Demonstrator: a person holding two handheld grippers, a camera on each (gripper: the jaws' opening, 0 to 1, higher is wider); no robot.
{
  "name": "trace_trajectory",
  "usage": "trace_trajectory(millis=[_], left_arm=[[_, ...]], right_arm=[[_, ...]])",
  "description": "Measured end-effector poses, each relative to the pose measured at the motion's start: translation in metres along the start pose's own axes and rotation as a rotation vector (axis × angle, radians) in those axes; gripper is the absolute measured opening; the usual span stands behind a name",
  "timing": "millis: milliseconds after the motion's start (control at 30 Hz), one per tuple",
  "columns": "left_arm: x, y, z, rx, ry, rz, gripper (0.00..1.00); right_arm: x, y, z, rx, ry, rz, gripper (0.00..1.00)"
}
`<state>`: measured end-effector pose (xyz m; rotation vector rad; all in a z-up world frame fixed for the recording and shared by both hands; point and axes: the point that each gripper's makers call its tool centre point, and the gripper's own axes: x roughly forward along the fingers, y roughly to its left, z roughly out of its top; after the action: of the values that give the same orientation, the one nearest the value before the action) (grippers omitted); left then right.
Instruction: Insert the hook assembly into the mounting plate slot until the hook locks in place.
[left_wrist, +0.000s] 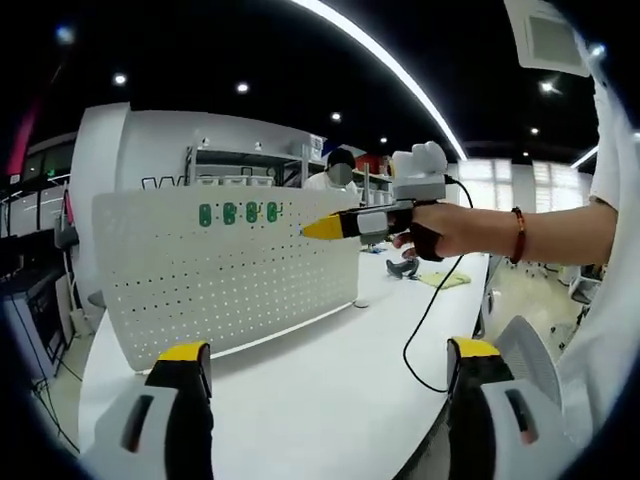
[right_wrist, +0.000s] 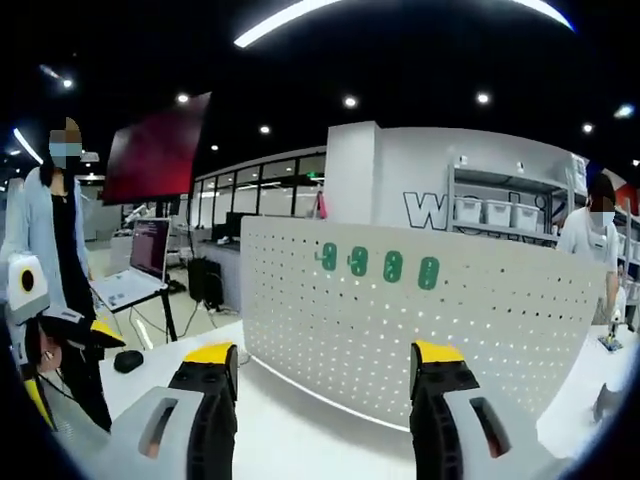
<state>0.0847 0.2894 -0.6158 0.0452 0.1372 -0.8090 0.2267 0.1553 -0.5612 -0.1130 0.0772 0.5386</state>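
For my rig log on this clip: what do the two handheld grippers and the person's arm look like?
Each gripper has grey jaws with yellow tips and black inner pads. In the left gripper view, the right gripper shows a yellow tip, a black-and-grey body and a black cable trailing to the white table. The arm wears a dark red bead bracelet and a white short sleeve.

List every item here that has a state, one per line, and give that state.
White perforated pegboard: upright on the white table.
Four green hooks: in a row near the pegboard's top.
Left gripper: open, nothing between its jaws.
Right gripper: open, empty, facing the pegboard.
Laptop: lid open, screen lit.
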Motion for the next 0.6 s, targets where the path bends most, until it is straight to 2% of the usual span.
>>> trace_trajectory(millis=[300, 467, 533, 600], left_arm=[[0.0, 0.001, 0.006, 0.017, 0.003, -0.002, 1.0], [-0.002, 0.003, 0.006, 0.022, -0.001, 0.002, 1.0], [-0.004, 0.002, 0.005, 0.026, 0.002, -0.005, 1.0], [-0.005, 0.001, 0.003, 0.033, 0.012, -0.006, 1.0]], right_arm=[[-0.025, 0.002, -0.007, 0.003, -0.004, 0.01, 0.74], [-0.042, 0.01, -0.018, 0.001, 0.001, 0.036, 0.76], [-0.048, 0.012, -0.023, -0.005, 0.022, 0.046, 0.78], [-0.056, 0.014, -0.022, -0.003, 0.007, 0.05, 0.78]])
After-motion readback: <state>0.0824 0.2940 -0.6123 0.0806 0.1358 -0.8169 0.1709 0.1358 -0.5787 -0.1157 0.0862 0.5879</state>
